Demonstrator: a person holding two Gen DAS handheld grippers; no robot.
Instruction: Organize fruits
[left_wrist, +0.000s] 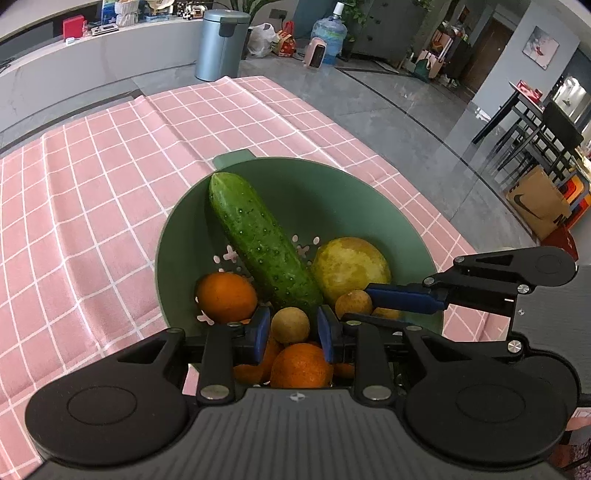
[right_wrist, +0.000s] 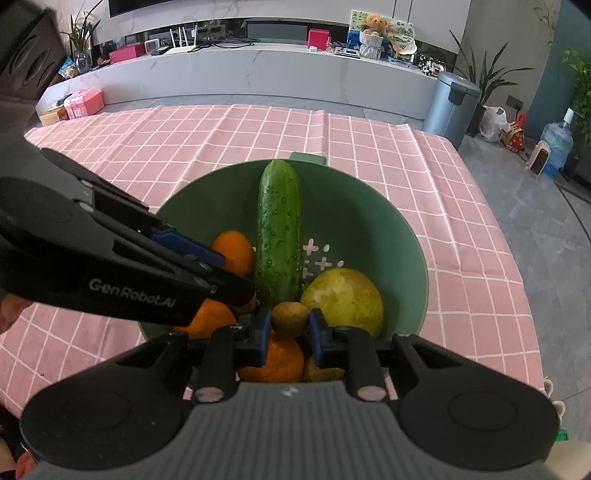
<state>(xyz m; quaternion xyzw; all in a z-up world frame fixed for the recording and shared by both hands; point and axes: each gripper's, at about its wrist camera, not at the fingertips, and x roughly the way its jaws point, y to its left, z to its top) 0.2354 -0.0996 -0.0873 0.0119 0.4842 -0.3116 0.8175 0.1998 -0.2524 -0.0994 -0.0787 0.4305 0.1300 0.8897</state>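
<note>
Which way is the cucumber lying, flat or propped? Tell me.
Propped. The cucumber leans inside the green bowl, its far tip up near the rim and its near end down among the oranges and the pear.

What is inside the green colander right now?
The green colander holds a cucumber, a yellow-green pear, oranges and small brown fruits. The grippers cover whatever lies beneath the pile.

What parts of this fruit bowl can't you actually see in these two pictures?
- Left wrist view: the green plastic colander bowl's near rim, behind the left gripper.
- Right wrist view: the round orange fruit is partly covered by the right gripper.
- Both views: whether each gripper touches the small tan round fruit between its fingers.
</note>
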